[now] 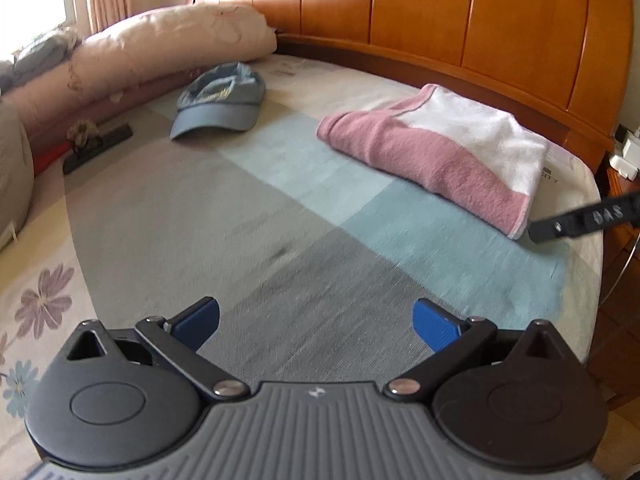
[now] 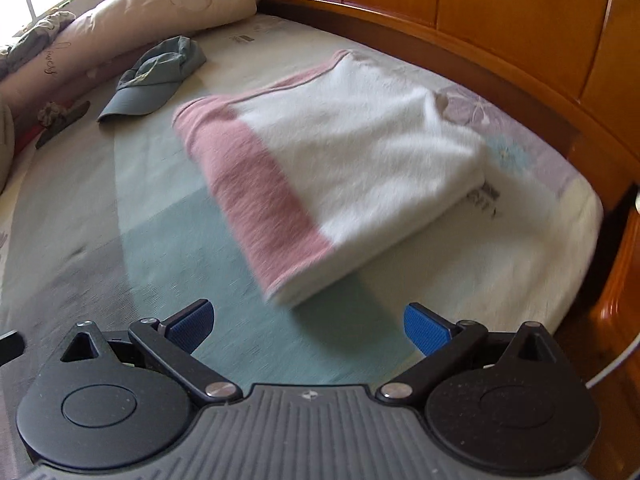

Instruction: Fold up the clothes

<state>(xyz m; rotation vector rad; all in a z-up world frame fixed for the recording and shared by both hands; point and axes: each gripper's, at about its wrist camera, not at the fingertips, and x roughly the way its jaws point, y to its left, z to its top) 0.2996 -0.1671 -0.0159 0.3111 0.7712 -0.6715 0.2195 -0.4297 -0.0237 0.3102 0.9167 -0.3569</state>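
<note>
The pink-and-white towel (image 2: pixel 340 168) lies folded into a thick, soft rectangle at the centre of the right wrist view, on the bed (image 2: pixel 160 216) near the wooden headboard (image 2: pixel 500 12). Both the left gripper (image 1: pixel 318 326) and the right gripper (image 2: pixel 306 326) hover with fingers spread, holding nothing. A careless nudge could probably spill the fluffy terry layers. A blue cap (image 1: pixel 220 100) rests upper left.
</note>
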